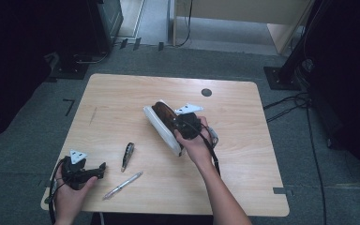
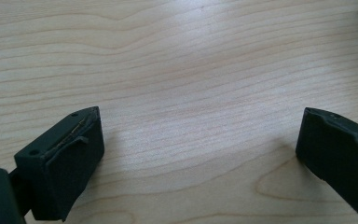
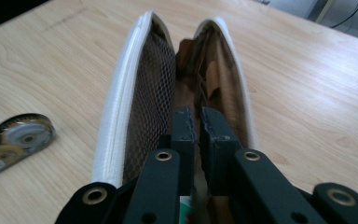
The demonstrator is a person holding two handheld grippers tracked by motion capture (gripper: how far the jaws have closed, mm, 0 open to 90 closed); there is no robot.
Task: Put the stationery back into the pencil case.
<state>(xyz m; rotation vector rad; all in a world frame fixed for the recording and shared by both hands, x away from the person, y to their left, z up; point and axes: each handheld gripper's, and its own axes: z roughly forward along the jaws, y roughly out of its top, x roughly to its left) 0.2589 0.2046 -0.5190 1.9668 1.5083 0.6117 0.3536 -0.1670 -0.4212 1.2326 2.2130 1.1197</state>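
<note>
Right tongs [image 3: 198,122] are closed inside the open white mesh-lined pencil case [image 3: 121,107], aligned with its long axis; left tongs [image 2: 200,154] are held wide open, empty, over bare desk [image 2: 177,70].

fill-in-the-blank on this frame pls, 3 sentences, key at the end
The right gripper reaches into an open white ____ case.
The left gripper is ____, with bare table between its fingers.
In the high view, the pen lies ____ the correction tape and the table's near edge.

Missing words: pencil; open; between
</note>
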